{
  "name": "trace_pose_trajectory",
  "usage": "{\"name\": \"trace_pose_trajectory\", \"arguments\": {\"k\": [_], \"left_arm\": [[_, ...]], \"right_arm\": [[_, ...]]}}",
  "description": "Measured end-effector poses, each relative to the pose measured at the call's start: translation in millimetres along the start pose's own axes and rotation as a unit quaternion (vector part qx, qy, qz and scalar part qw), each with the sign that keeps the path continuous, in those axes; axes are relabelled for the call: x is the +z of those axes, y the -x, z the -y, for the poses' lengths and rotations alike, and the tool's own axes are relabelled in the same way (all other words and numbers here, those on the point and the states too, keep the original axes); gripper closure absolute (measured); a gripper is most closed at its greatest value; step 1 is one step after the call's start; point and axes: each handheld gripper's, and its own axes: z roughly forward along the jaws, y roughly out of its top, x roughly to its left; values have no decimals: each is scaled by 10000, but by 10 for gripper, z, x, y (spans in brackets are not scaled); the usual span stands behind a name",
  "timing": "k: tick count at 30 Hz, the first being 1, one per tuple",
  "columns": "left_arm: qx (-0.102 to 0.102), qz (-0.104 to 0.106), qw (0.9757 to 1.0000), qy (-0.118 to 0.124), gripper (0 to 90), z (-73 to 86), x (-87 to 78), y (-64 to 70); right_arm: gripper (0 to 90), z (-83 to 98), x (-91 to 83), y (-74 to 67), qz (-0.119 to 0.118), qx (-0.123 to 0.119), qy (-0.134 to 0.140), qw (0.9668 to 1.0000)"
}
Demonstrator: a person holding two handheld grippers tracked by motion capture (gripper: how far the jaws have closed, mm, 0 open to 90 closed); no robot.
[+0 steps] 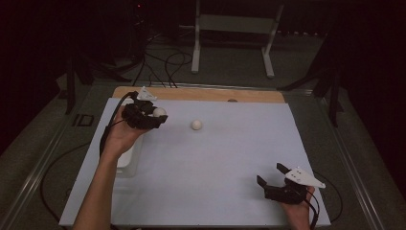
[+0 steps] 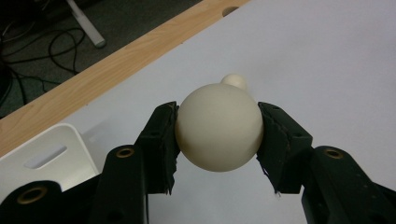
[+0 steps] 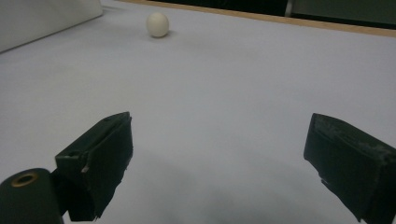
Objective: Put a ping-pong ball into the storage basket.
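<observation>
White mat (image 1: 215,167) covers the table; a white bin (image 1: 128,158) sits at its 9 o'clock edge, under the left forearm. Left gripper (image 1: 154,116), at 10 o'clock, pinches a cream ball (image 2: 218,127) just above the mat, a second ball (image 1: 196,124) loose near 12; right gripper (image 1: 271,176) idles at 5 o'clock, jaws spread, empty. Looks like mid-carry: next, swing back over the bin and release.

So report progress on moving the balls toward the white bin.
Nothing visibly finished; the white bin interior is hidden. In hand: the left gripper is shut on one cream ball, near the bin. Left: the second ball lies loose on the table; the right gripper waits open.
</observation>
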Motion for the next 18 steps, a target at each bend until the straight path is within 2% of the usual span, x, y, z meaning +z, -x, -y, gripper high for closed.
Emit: {"name": "trace_pose_trajectory", "arguments": {"k": [18], "left_arm": [[-61, -74, 10000, 16, 512, 44, -52, -51]], "right_arm": [[76, -1, -5, 0, 11, -1, 0, 10000]]}}
